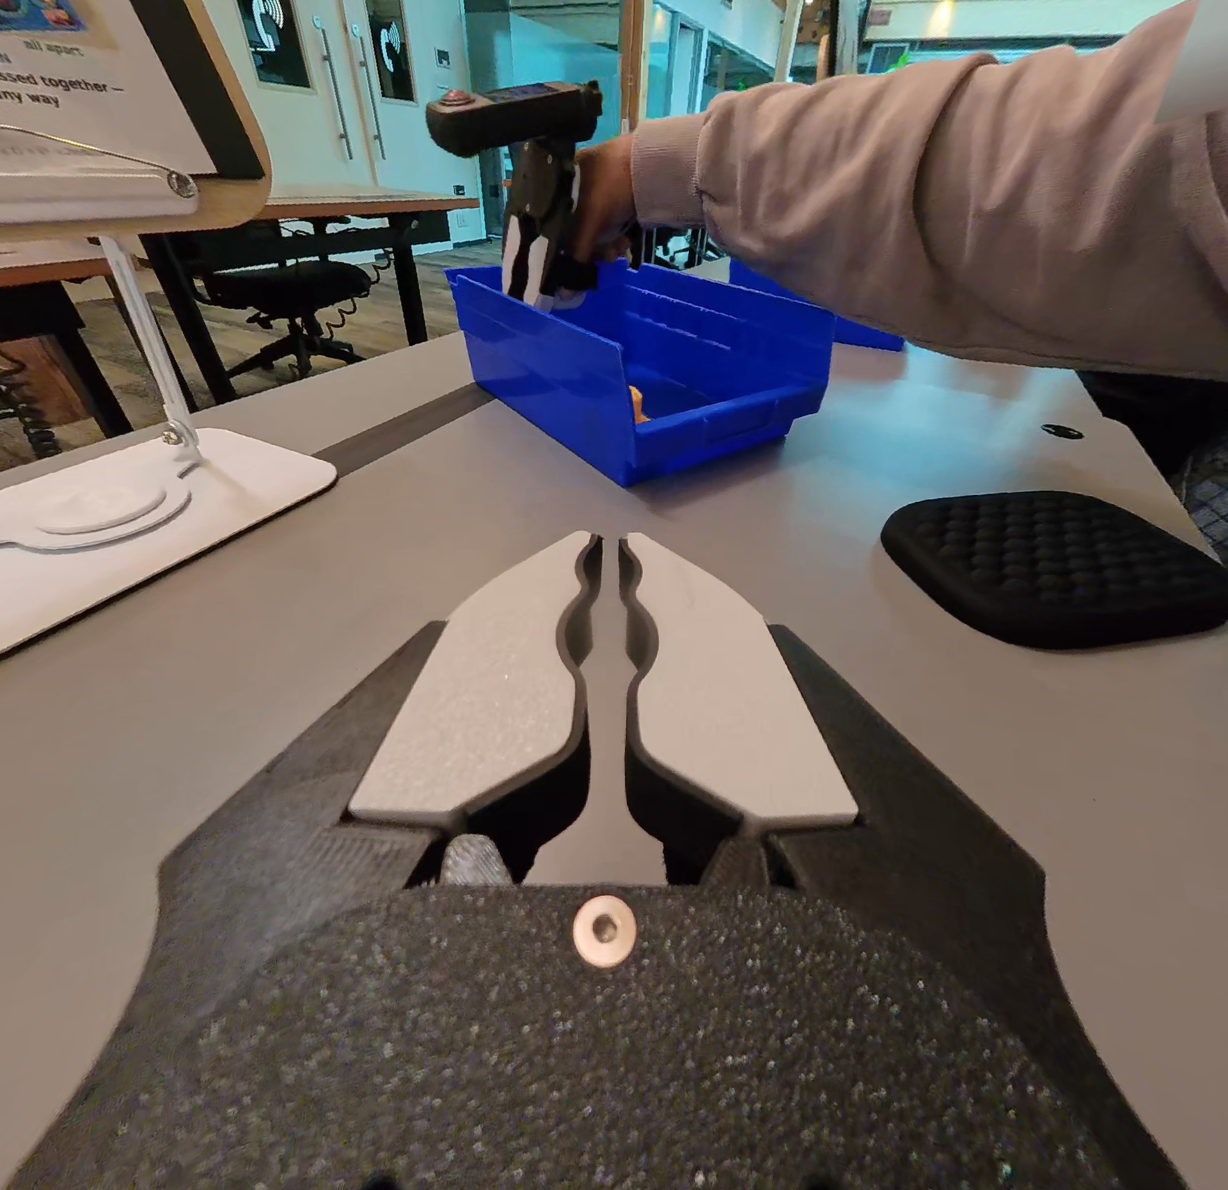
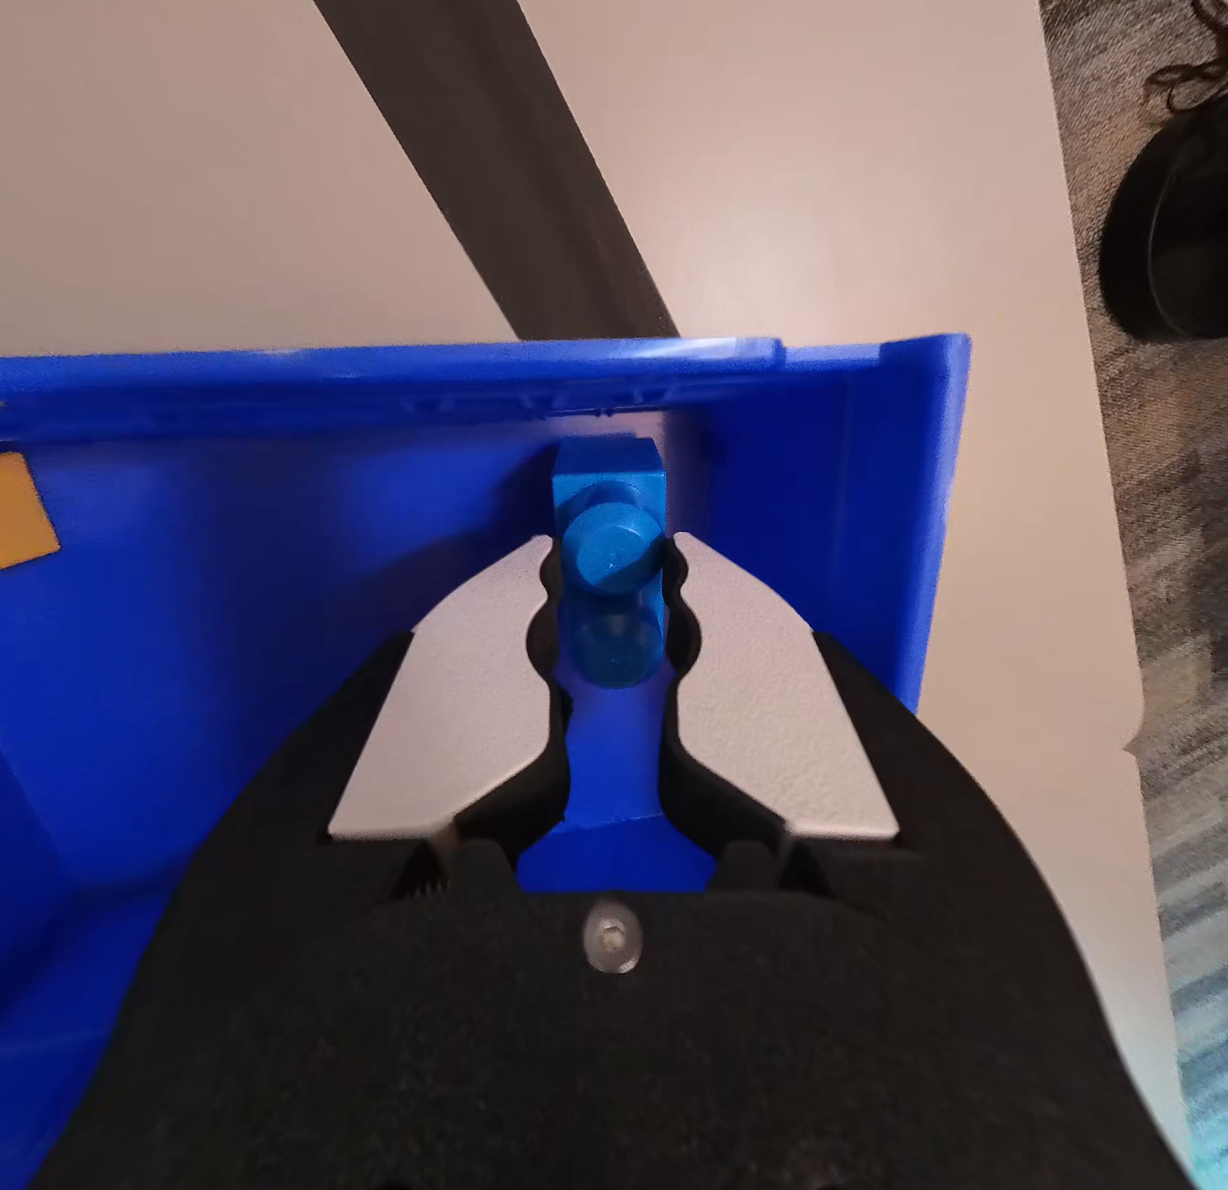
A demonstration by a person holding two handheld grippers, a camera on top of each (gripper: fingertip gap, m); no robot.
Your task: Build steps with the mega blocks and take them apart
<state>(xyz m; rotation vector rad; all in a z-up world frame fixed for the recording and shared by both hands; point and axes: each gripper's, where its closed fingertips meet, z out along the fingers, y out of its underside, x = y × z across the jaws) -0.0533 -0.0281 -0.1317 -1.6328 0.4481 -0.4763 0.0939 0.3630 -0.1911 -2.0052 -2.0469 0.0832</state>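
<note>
The step in hand looks like fetching a brick to start the steps. The right hand-held gripper [image 2: 610, 560] reaches down inside the blue bin [image 2: 930, 494], its fingers clamped on a blue block [image 2: 608, 507] near the bin's far wall — a stud faces the camera. An orange block [image 1: 636, 404] lies elsewhere in the bin. The left hand-held gripper [image 1: 610, 540] hovers low over the grey worktop [image 1: 830, 527], its fingers nearly together and holding nothing. Next move, as a judgement: lift the blue block clear of the bin wall and set it on the worktop — studs up.
</note>
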